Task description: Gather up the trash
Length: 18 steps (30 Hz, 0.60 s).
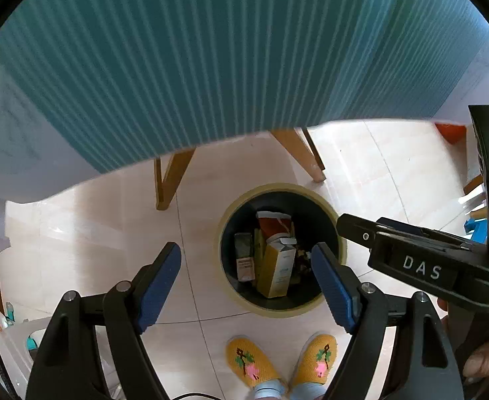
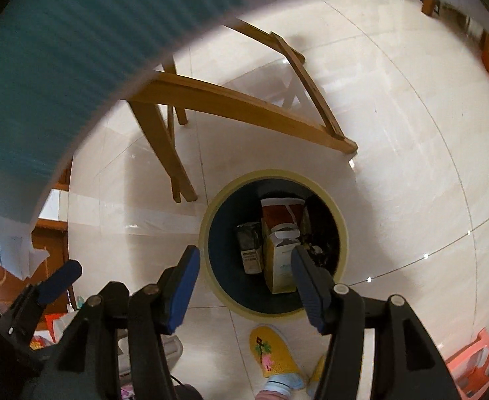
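A round bin with a pale yellow rim (image 1: 277,187) stands on the tiled floor, straight below both grippers. Inside it are a yellow carton (image 1: 277,273), a red and white packet (image 1: 272,225) and a grey box (image 1: 244,256). My left gripper (image 1: 246,256) hangs open above the bin with nothing between its blue pads. My right gripper (image 2: 244,256) is also open and empty over the bin's rim (image 2: 277,174), where the same yellow carton (image 2: 279,273) shows. One black finger (image 1: 354,230) of the right gripper reaches in beside the left one.
A table under a teal striped cloth (image 1: 211,66) stands just behind the bin, on slanted wooden legs (image 2: 164,153). A person's feet in yellow slippers (image 1: 251,363) are close to the bin's near side. A pink stool (image 2: 477,363) sits at the lower right.
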{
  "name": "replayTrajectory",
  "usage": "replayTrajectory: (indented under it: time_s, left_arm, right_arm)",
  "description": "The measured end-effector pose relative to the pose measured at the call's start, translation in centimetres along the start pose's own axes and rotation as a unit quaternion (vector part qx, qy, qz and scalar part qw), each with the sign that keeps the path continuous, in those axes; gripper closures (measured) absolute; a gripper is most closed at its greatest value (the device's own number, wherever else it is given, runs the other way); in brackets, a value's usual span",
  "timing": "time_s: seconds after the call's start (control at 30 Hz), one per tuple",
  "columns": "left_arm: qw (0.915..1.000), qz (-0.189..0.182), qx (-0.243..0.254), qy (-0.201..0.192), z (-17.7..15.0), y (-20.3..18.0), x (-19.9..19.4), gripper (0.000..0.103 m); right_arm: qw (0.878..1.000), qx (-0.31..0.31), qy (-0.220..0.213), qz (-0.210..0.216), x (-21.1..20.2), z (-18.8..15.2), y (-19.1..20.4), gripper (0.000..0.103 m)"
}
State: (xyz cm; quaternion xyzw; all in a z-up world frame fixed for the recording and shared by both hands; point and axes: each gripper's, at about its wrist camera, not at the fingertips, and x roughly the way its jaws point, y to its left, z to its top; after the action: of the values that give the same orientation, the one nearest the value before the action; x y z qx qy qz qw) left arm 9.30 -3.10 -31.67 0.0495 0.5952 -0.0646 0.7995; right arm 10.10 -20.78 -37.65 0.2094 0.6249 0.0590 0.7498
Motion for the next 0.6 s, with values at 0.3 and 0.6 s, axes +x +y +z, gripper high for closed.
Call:
replayTrajectory:
  time_s: [0.3,0.6]
  left_arm:
    - [0.9994,-0.009,-0.028,-0.017,1.6,0.8,-6.7,0.024]
    - [0.998,-0.001,-0.047,-0.042,3.7,2.0,-13.0,0.024]
  right_arm:
    - [0.999,-0.014,-0.029,-0.008,-5.9,0.2,2.3,0.046]
    - [0.996,-0.058,-0.073,-0.006,-13.8,1.0,6.3,0.046]
